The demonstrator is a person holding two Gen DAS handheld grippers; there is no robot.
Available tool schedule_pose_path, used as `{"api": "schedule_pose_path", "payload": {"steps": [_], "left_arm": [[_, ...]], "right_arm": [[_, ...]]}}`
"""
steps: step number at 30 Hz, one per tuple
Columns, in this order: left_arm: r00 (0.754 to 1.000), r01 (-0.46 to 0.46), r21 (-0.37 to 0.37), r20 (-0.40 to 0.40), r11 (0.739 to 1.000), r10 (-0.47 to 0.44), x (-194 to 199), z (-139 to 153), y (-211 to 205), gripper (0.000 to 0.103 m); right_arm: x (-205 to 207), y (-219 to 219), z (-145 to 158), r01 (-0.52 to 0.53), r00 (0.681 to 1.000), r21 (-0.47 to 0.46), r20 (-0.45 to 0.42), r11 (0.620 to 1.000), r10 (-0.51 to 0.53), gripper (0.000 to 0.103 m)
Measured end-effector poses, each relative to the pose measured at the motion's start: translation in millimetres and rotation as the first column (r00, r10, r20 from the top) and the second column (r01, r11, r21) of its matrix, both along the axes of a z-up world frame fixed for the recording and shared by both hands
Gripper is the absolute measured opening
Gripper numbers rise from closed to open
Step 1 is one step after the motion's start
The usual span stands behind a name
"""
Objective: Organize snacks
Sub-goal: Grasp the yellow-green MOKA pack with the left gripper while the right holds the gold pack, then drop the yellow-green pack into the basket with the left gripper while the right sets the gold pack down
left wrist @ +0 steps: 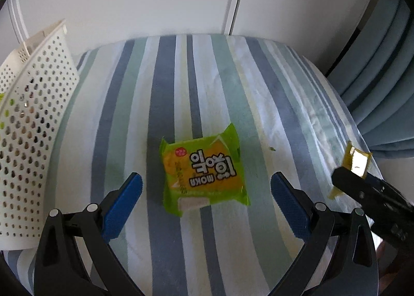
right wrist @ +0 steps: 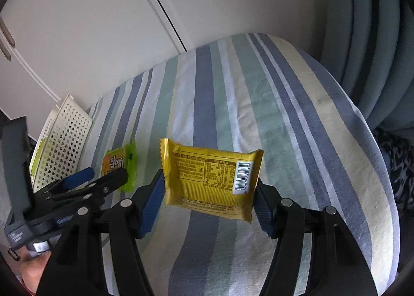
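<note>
step: mid-sort, I'd say | right gripper (right wrist: 210, 192) pinching the yellow snack pack (right wrist: 212, 182) up off the striped cloth (right wrist: 284, 128) | left gripper (left wrist: 207, 192) spread wide around the green snack pack (left wrist: 204, 174) lying flat | next: probably close, then carry to the white basket (left wrist: 31, 115) on the left
</note>
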State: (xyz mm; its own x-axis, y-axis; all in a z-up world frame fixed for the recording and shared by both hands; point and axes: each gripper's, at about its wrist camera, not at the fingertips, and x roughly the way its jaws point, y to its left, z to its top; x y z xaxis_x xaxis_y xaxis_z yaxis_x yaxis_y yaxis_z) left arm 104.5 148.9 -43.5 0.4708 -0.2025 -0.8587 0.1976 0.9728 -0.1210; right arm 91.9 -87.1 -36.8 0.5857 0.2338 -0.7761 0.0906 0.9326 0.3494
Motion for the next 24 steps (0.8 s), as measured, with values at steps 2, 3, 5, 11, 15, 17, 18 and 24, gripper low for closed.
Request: {"api": "schedule_pose_path", "payload": {"steps": [2,3,5,11,15,17,18,24], "left_arm": [[1.0,-0.008,0.011,-0.012,1.0,0.008,6.4,-5.2,-4.1,0.101],[1.0,-0.012,0.019,-0.019,1.0,0.012,9.3,-7.4,-5.8,0.101],[1.0,-0.014,0.025,-0.024,1.0,0.014,12.6,-10.2,-8.5,0.101],[0.999,-0.022,0.043,-0.027,0.999,0.023,19.8,-16.6,-16.1,0.096],[0.998,-0.026,0.008,-0.049,1.0,0.027,25.4,-23.3,-16.9,0.069],[0.999,-0.034,0.001,-0.041,0.999,0.034,24.8,-23.3,-14.4,0.068],[0.999,-0.037,0.002,-0.036,0.999,0.037,24.7,-22.7,-13.5,0.068],[0.998,-0.056,0.004,0.021,0.998,0.056,15.7,-9.7,-7.7,0.067]], "right_arm": [[4.0,6.6,0.3,-0.003,1.0,-0.005,0.004,1.0,0.003,0.063],[3.9,7.8,0.8,-0.007,1.0,-0.004,0.005,1.0,0.007,0.063],[4.1,9.7,1.4,-0.011,1.0,-0.001,0.007,1.0,0.011,0.063],[2.1,10.5,1.3,-0.012,1.0,0.003,0.008,1.0,0.012,0.063],[2.2,10.2,1.4,-0.011,1.0,0.005,0.01,1.0,0.011,0.063],[2.2,9.6,1.4,-0.011,1.0,0.008,0.012,1.0,0.011,0.063],[2.1,9.5,1.5,-0.011,1.0,0.008,0.014,1.0,0.011,0.063],[1.9,12.6,0.3,-0.015,1.0,0.014,0.019,1.0,0.015,0.063]]}}
